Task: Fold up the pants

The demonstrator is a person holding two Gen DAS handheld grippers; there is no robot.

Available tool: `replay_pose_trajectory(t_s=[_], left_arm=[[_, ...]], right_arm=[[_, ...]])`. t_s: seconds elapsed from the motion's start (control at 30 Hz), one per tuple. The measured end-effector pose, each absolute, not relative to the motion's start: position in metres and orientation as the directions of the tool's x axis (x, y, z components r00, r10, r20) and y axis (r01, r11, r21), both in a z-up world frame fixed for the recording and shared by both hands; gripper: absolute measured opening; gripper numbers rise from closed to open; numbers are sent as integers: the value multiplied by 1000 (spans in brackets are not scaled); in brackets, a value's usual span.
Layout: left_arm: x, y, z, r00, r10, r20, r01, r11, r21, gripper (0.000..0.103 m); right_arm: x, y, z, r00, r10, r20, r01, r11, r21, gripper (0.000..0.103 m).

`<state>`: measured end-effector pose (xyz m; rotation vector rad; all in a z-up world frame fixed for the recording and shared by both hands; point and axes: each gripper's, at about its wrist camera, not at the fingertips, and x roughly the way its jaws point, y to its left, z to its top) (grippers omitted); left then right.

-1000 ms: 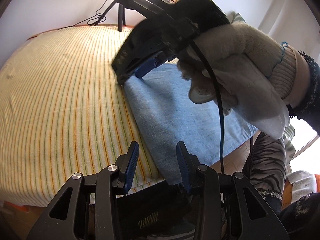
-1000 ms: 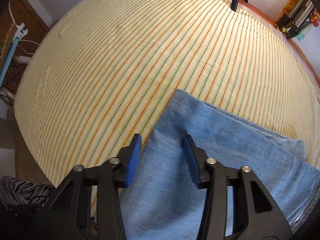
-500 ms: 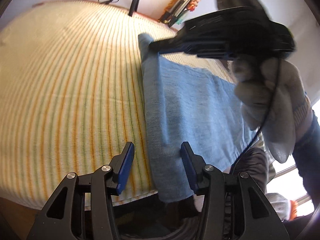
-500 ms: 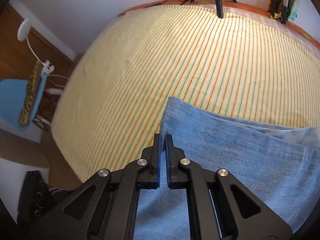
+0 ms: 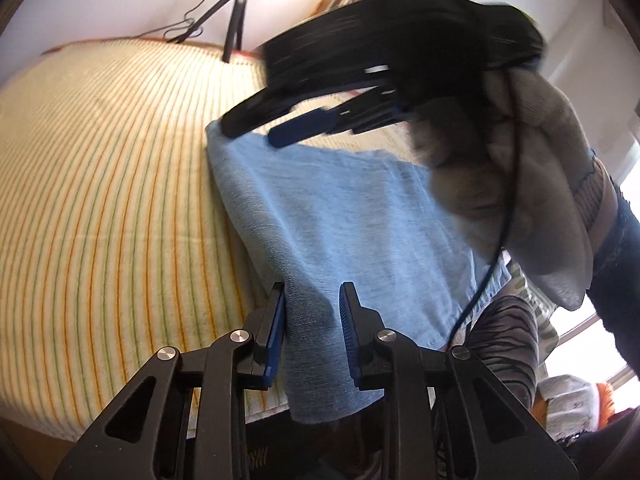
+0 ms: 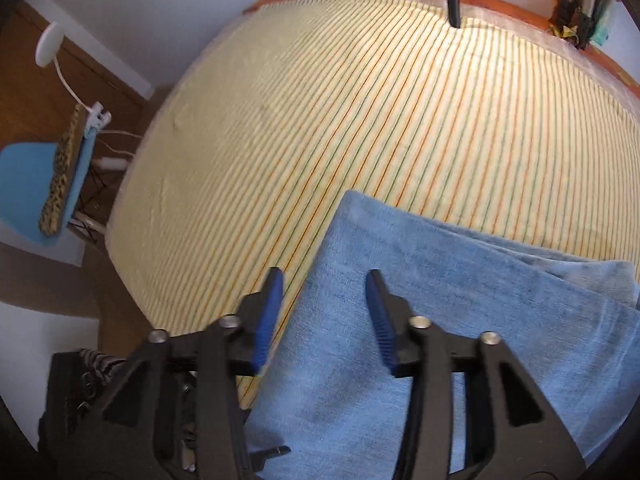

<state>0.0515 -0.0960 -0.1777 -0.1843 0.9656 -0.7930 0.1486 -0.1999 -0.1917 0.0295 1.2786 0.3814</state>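
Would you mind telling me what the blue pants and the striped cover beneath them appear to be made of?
Blue pants: apparently a light denim or similar woven cotton, matte, with faded, speckled weave. Striped cover: seemingly thin woven cotton, matte cream with fine orange and green stripes.

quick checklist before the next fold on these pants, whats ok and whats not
1. Pants flat on the striped cloth: ok, already folded into layers.
2. Near end on the table: not ok, it hangs over the edge.
3. Left gripper at the near edge: ok, jaws closing with denim between them, pads not pressing yet.
4. Right gripper free: ok, jaws opening above the far corner, nothing held.
5. Layer edges lined up: cannot tell, one lower layer peeks out.
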Motion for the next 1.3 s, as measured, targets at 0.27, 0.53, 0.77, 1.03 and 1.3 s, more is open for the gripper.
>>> replay_pose_trajectory(t_s=[0.27,0.53,0.77,1.03,1.3], left_arm=[[46,-108,-172,330,-674,-661,559,704,-438,23],[46,-103,-175,368,-618,-694,504,760,-410,60],[50,-104,-186,313,-665,-678,470,729,-498,43],[35,-122,-164,363,-701,-614,568,689,-451,16],[36,-137,-159,368,-715,-594,612,667,-424,16]], right_arm=[[147,-168,-213,218,103,-970,-312,950,31,36],[142,-202,-200,253,212,-944,-262,954,145,6],[130,-229,-176,297,311,-903,-227,941,250,5],[138,-227,-169,268,287,-920,-212,949,234,27],[136,-215,-166,242,223,-944,-247,955,163,52]])
